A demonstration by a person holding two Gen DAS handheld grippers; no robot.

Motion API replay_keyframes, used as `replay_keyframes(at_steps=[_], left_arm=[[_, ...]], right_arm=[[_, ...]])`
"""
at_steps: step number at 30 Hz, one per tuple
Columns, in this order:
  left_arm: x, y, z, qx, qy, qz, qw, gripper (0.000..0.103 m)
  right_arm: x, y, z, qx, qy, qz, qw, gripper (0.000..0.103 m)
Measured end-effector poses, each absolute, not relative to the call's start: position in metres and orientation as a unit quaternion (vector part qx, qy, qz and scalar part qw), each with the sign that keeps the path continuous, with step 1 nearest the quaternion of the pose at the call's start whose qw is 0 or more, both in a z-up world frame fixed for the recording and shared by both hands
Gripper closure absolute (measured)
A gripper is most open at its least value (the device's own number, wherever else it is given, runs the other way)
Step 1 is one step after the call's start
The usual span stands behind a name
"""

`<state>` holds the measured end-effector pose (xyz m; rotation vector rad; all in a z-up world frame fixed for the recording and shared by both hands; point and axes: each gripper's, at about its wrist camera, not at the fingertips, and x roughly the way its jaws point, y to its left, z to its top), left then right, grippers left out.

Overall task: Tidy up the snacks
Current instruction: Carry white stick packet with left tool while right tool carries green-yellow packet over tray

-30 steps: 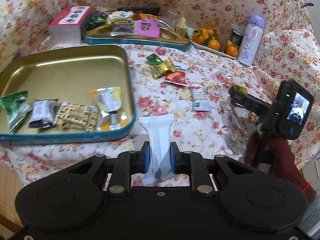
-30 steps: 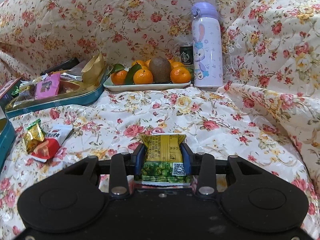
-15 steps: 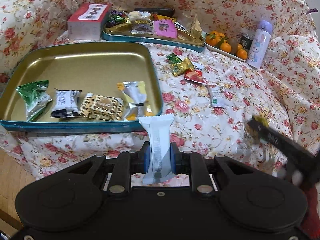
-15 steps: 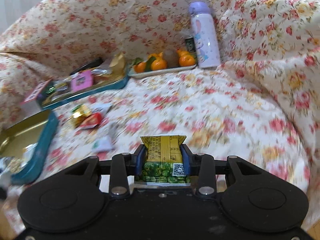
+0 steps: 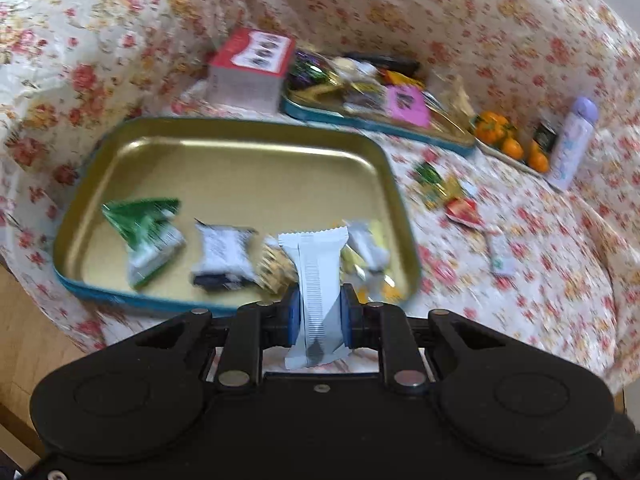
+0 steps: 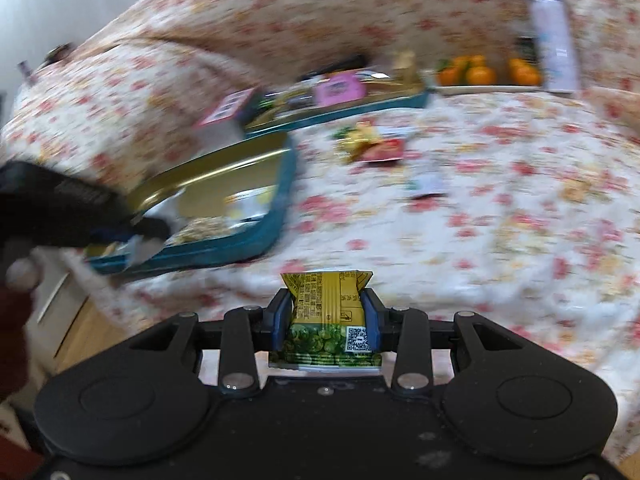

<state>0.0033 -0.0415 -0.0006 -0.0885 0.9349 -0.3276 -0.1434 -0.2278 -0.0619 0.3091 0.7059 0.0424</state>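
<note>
**Carrying two snack packets toward the gold tray**

Pinching a white packet [image 5: 318, 280] upright, the left gripper [image 5: 319, 316] has its blue pads pressed on both sides of the wrapper, whose sealed top edge stands up past the fingertips; just beyond those fingertips lies the near rim of the gold tray [image 5: 248, 160], holding a green packet [image 5: 144, 232], a black-and-white packet [image 5: 222, 256] and other wrapped snacks partly hidden behind the white one; further off and to the right of the fingers, loose snacks [image 5: 452, 196] lie on the floral cloth [image 5: 540, 280]; the right gripper [image 6: 326, 316] clamps a yellow-and-green packet [image 6: 326, 312] between its pads, with the tray [image 6: 276, 208] ahead and to the left of its fingers; everything beyond is motion-blurred.
</note>
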Motion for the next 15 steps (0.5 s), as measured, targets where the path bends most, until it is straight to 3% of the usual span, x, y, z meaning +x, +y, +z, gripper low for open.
replay_keyframes(at_steps=[15], left_arm=[[0.07,0.035,-0.002,-0.063,0.402,-0.039,0.913,0.076]], right_arm=[[-0.051,-0.166,-0.025,0.105,0.304,0.085,0.943,0.064]])
